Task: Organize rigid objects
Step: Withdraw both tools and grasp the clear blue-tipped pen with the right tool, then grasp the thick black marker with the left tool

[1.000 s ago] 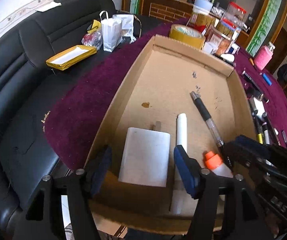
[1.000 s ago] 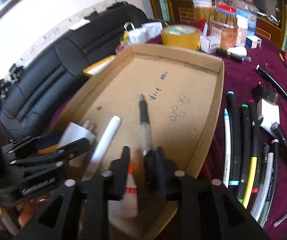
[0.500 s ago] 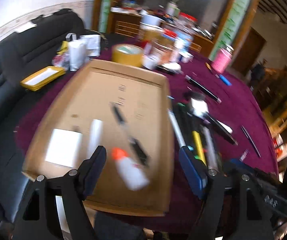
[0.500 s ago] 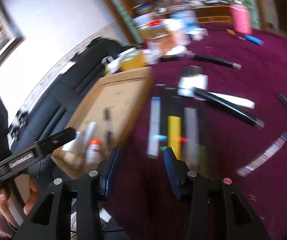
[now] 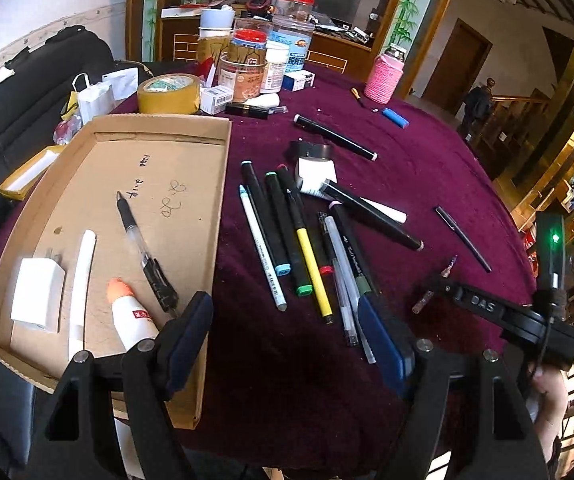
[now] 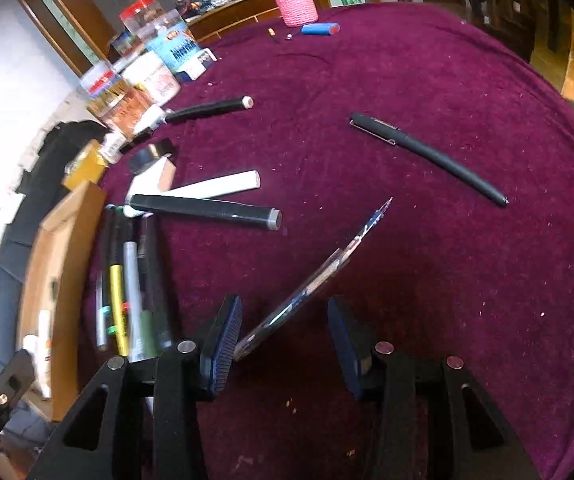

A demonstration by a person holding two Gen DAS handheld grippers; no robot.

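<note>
Both my grippers have swung from the shallow cardboard tray (image 5: 223, 168) to loose pens; my right gripper (image 6: 283, 336), jaws spread, straddles a slim clear ballpoint refill (image 6: 311, 288); left gripper (image 5: 287, 336) gapes empty.

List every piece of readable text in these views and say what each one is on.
"DAS": raised letters on the black body of the right gripper, seen from the left wrist view.
Handwritten ink scribbles on the floor of the cardboard tray: not legible as words.
Red mark on the glue bottle: too small to read.
Labels on the jars and the small boxes behind the tray: too small or blurred to read.
</note>
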